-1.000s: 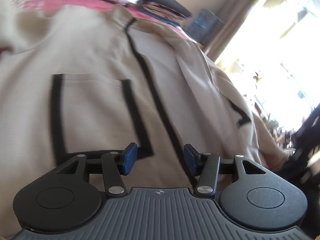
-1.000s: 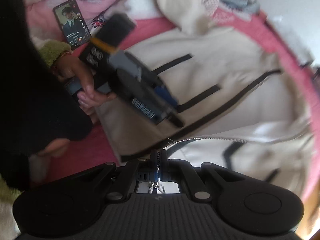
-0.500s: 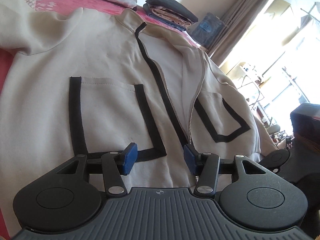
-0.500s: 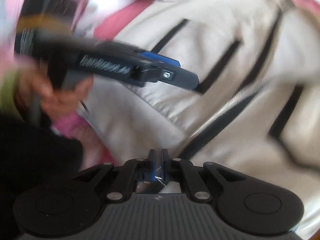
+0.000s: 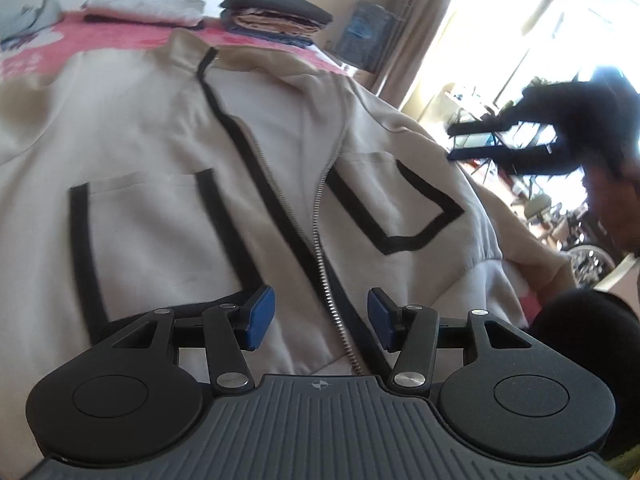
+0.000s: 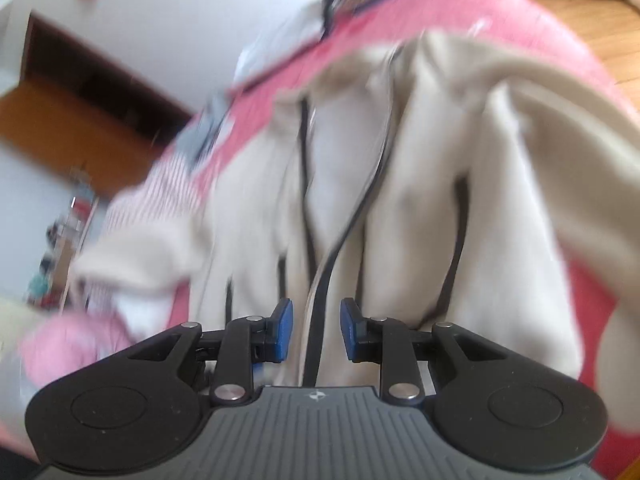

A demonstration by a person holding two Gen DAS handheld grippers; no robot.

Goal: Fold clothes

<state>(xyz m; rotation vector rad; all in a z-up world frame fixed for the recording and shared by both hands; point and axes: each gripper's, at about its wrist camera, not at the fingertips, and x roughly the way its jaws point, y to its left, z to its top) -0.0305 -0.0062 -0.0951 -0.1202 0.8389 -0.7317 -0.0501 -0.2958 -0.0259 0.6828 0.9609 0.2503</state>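
Note:
A beige zip jacket [image 5: 152, 160] with black trim lies spread, front up, on the pink bedspread [image 5: 120, 36]. My left gripper [image 5: 320, 316] hovers open over the hem, its blue pads [image 5: 260, 316] either side of the open zipper [image 5: 320, 216] without touching it. Off the jacket's right side, my right gripper [image 5: 452, 144] shows as a dark blur in the air. The right wrist view is blurred: the right gripper [image 6: 316, 328] has its jaws opening, nothing is pressed between the pads, and the jacket [image 6: 420, 200] with its black front edge lies beyond the gap.
Folded clothes stacks [image 5: 276, 16] and a white folded garment [image 5: 148, 4] sit at the bed's far edge. A pink striped garment [image 6: 160, 188] lies left of the jacket. Wooden floor [image 6: 600, 20] borders the bed, and a bright window [image 5: 520, 40] stands beyond.
My right gripper, earlier shut on the jacket's zipper edge, has let go, rolled over and swung away to the jacket's side. The left gripper lifted slightly and stayed open.

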